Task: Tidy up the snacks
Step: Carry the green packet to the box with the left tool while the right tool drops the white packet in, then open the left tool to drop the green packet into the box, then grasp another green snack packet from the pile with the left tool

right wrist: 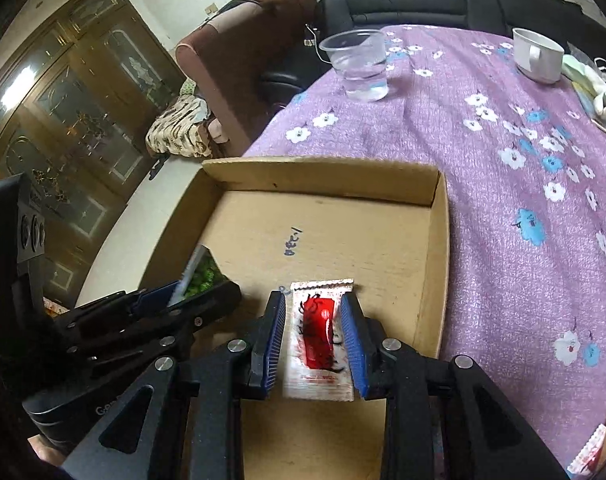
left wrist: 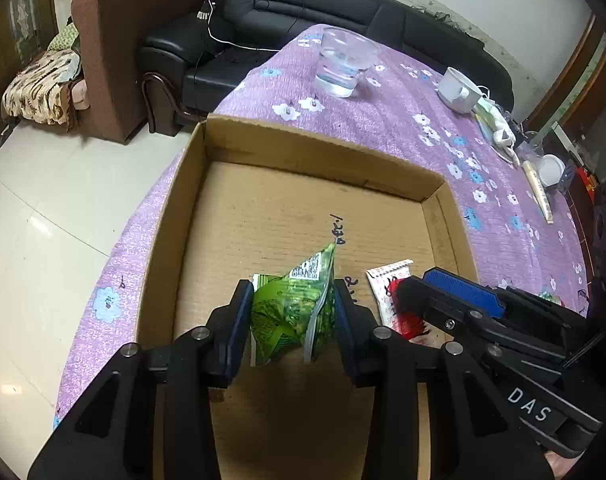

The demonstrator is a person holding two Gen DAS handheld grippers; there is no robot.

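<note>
Left gripper (left wrist: 293, 312): clamped on the green snack packet (left wrist: 291, 304), low over the cardboard box (left wrist: 315, 148) floor.
Right gripper (right wrist: 313, 340): pads flank the red-and-white packet (right wrist: 319, 344); pad contact unclear.
Release: part both jaws, lift straight, packets side by side.
</note>
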